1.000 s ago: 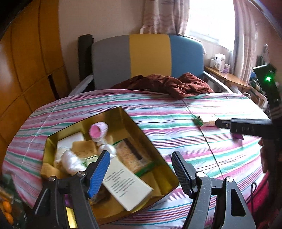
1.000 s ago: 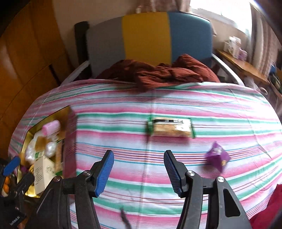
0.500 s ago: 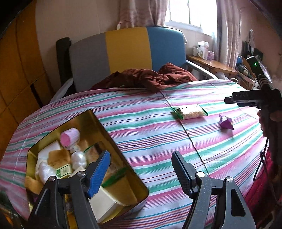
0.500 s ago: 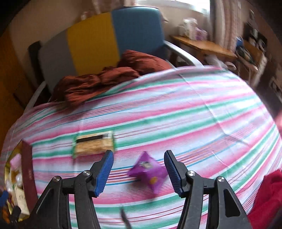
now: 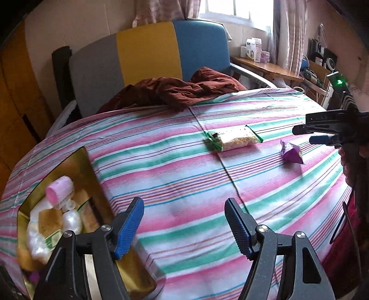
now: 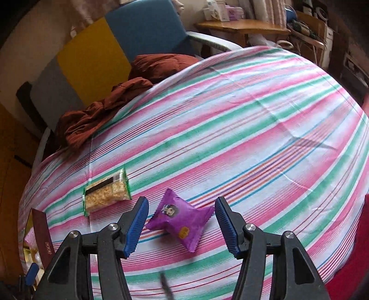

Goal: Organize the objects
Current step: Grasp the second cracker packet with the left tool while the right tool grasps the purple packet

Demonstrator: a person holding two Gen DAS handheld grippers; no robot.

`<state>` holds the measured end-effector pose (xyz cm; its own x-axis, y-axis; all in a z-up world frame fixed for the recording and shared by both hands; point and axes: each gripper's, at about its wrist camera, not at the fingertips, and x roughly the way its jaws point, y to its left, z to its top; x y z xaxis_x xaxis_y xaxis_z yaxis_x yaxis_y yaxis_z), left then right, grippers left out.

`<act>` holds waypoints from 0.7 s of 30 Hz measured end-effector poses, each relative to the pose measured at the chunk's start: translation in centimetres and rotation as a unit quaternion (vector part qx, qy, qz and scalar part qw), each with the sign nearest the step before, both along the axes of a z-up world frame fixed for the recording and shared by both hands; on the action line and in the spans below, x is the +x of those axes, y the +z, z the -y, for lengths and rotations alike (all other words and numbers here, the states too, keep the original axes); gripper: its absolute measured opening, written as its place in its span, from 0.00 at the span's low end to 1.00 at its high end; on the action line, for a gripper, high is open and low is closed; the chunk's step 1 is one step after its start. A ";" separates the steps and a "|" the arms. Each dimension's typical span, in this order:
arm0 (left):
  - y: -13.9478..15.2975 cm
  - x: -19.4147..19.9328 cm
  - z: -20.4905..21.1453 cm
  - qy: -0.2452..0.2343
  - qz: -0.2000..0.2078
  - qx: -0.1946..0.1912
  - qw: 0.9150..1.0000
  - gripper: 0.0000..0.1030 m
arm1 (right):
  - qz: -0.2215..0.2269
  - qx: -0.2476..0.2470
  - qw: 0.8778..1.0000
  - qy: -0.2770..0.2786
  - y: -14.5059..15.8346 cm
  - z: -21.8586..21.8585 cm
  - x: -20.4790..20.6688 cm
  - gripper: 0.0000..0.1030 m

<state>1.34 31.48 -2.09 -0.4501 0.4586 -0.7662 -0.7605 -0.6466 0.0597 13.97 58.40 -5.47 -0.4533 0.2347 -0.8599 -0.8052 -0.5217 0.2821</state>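
Purple snack pouch (image 6: 178, 222) lies on striped cloth (image 6: 230, 129), framed between right gripper (image 6: 181, 227) pads, jaws spread, not touching it. Right-wrist cam shows pouch's cartoon print; left cam shows it small (image 5: 291, 152). Green-edged cereal bar (image 6: 106, 192) just beside. Only left cam shows inside of gold tin (image 5: 90, 175) w/ pink roll (image 5: 59, 192). Left gripper (image 5: 184, 227) spread, empty, over cloth.

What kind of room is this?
Probably a bedroom or living room at home: a round table under a striped cloth, a grey, yellow and blue armchair by a curtained window, and a cluttered wooden side table.
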 end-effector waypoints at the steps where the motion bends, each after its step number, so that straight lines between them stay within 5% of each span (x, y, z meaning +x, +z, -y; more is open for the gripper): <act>1: 0.0 -0.2 -0.6 -0.003 0.003 -0.001 1.000 0.71 | -0.002 -0.005 1.000 -0.004 -0.1 -0.2 0.2 0.59; 12: -0.9 -1.4 -8.8 -0.099 -0.010 -0.047 0.994 0.71 | -0.003 -0.037 0.999 -0.003 -0.9 -0.6 0.2 0.59; 21: -2.7 -2.5 -16.0 -0.228 -0.051 -0.085 0.969 0.77 | -0.002 -0.064 0.998 0.009 -1.8 -0.6 -0.2 0.59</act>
<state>-1.12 47.44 -4.80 -0.3080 0.4989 -0.8101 -0.9492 -0.2188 0.2261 13.73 59.02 -7.24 -0.4598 0.1149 -0.8806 -0.7945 -0.4962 0.3501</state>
